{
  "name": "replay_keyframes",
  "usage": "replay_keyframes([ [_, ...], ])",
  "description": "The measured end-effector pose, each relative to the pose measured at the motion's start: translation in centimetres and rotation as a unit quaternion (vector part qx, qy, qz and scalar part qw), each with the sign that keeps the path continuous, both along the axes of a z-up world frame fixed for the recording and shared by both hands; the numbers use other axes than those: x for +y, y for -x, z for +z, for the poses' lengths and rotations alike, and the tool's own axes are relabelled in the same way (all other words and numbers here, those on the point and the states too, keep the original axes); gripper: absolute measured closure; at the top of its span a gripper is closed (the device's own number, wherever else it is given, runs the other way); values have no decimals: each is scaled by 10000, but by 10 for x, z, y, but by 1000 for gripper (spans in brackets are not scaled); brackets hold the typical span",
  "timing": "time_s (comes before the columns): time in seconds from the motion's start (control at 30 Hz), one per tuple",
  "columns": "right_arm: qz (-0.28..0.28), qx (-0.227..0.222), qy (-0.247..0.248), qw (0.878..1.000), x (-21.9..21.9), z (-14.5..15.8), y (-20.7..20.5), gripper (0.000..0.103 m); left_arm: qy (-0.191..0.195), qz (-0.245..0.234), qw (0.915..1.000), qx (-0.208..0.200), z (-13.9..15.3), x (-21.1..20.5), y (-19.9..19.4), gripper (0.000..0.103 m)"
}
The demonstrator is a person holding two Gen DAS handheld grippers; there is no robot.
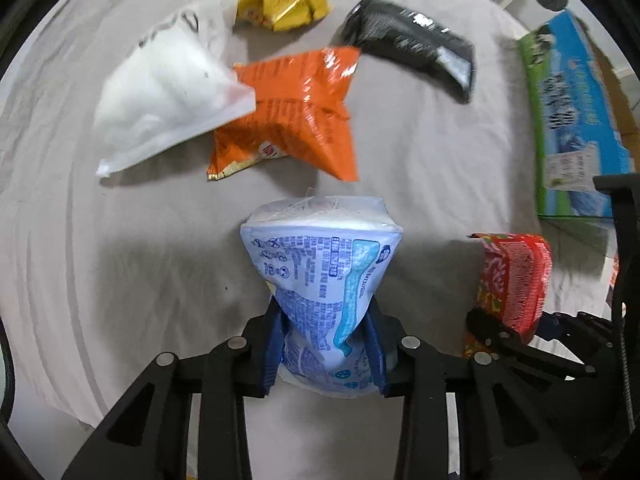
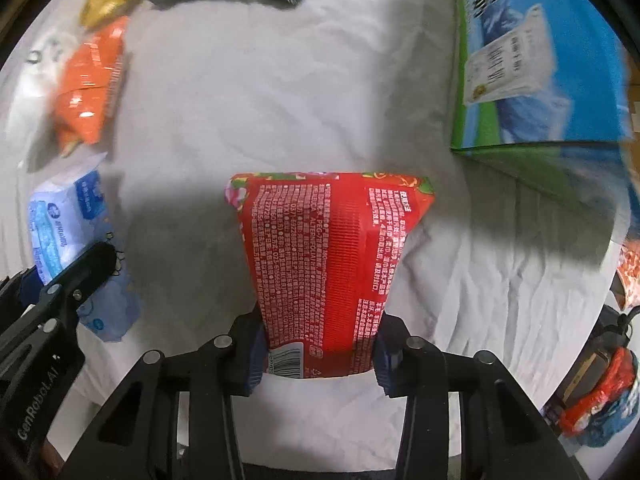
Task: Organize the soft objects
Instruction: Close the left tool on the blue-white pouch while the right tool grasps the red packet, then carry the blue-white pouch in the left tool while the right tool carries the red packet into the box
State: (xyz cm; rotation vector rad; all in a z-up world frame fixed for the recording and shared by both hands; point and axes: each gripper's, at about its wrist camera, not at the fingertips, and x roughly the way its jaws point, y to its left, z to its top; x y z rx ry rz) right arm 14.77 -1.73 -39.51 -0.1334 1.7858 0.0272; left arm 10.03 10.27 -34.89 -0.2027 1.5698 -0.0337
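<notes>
Gripping a blue packet (image 1: 320, 280), the left gripper (image 1: 324, 344) is clamped; the right gripper (image 2: 320, 344) clamps a red packet (image 2: 324, 264) above the sheet (image 2: 280, 100).

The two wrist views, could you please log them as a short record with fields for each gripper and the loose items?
left gripper: shut on blue packet
right gripper: shut on red packet
lying on sheet: white pouch, orange bag, yellow bag, black bag
overlap: white pouch's corner rests on orange bag
right side: blue-green carton
</notes>
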Motion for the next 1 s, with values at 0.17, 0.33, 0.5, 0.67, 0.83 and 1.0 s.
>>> replay_keyframes([
  [0.17,50,-346,-205,9992,-3,41,11,58,85,-92,9992,-389,46,-12,16,71],
  [0.33,-4,-757,-446,9961,-24,93,24,58,234,-213,9958,-864,105,-23,21,70],
  [0.5,-112,-1137,-672,9912,-58,148,30,58,448,-409,9892,-1331,170,-42,18,70],
  [0.67,-309,-1467,-866,9849,-110,191,24,58,815,-652,9820,-1574,214,-91,-8,70],
  [0.83,-513,-1780,-835,9791,-177,233,1,58,1095,-1006,9762,-1577,233,-157,-52,70],
  [1.0,-746,-1916,-686,9762,-245,232,-43,58,1294,-1174,9758,-1312,220,-215,-101,70],
])
